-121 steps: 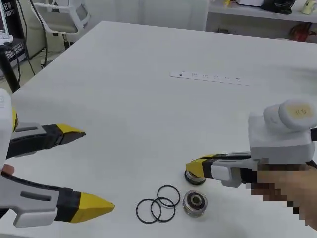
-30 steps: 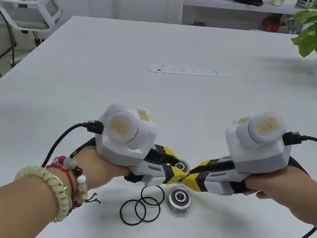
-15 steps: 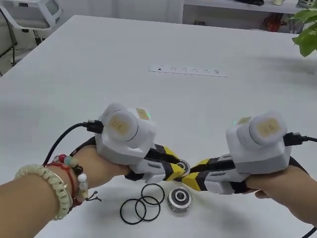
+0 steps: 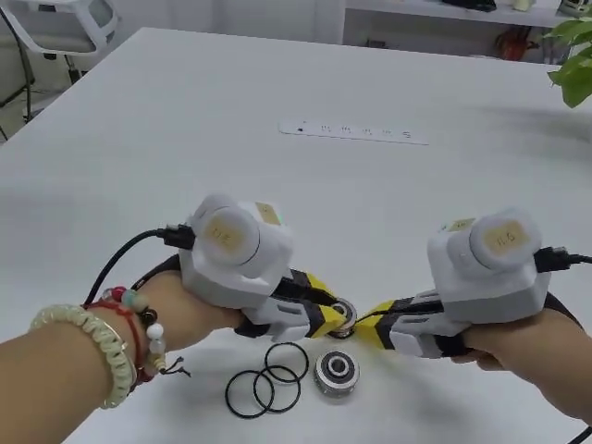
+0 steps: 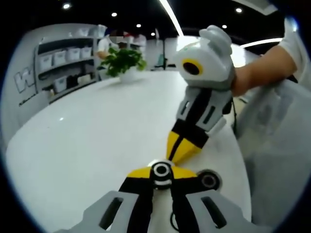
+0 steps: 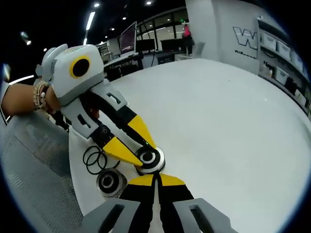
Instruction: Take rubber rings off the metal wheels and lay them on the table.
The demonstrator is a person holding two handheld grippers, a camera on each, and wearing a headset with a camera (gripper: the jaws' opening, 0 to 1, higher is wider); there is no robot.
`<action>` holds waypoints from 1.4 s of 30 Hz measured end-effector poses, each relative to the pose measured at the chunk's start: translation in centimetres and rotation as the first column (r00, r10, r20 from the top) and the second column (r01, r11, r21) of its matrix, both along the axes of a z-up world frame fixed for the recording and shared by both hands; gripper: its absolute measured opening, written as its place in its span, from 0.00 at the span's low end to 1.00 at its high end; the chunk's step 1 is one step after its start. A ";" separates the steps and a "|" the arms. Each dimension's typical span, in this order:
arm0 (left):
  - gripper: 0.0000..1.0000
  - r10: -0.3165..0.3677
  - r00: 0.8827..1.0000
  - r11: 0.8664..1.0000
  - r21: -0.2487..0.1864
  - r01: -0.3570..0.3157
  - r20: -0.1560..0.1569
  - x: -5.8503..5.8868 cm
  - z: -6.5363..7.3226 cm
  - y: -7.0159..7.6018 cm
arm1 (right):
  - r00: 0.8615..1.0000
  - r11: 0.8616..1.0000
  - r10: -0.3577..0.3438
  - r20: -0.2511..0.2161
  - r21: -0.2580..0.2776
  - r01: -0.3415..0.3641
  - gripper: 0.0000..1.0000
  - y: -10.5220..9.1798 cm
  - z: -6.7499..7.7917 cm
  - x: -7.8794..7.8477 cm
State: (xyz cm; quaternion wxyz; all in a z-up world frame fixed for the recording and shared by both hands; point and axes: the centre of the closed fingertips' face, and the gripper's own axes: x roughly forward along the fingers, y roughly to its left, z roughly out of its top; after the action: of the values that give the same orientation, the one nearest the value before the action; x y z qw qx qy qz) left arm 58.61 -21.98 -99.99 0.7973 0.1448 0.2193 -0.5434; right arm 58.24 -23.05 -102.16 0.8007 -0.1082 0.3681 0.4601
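In the head view the left gripper has its jaws closed on a metal wheel, low over the white table. This looks meant to steady the wheel while the right gripper, tips together, meets its rim to work a rubber ring loose. Three rubber rings lie overlapping on the table just in front, beside a second wheel, so the drop spot is kept near. The left gripper view shows its yellow tips clamping the metal wheel, with the right gripper touching the far edge. In the right gripper view its own jaws press together against the held metal wheel. I cannot tell whether they pinch a ring.
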 end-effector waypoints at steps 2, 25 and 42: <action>0.13 -0.004 1.000 1.000 0.005 0.004 0.006 0.0 0.0 0.0 | 1.000 1.000 -0.012 -0.002 0.005 0.012 0.00 -0.2 0.0 0.2; 0.13 -0.056 0.998 0.998 0.029 0.055 0.020 -0.3 0.0 0.2 | 0.984 0.984 -0.113 -0.136 0.121 0.130 0.00 0.2 1.5 0.2; 0.12 -0.067 0.997 0.997 0.034 0.066 0.034 -0.3 -0.1 0.2 | 0.983 0.985 -0.105 -0.152 0.120 0.124 0.00 0.6 1.8 0.0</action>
State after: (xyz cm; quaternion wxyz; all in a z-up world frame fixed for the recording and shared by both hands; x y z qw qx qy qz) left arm 58.34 -21.80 -100.10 0.7800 0.1745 0.2092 -0.5633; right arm 58.27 -22.43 -100.41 0.8023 -0.0012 0.4006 0.4426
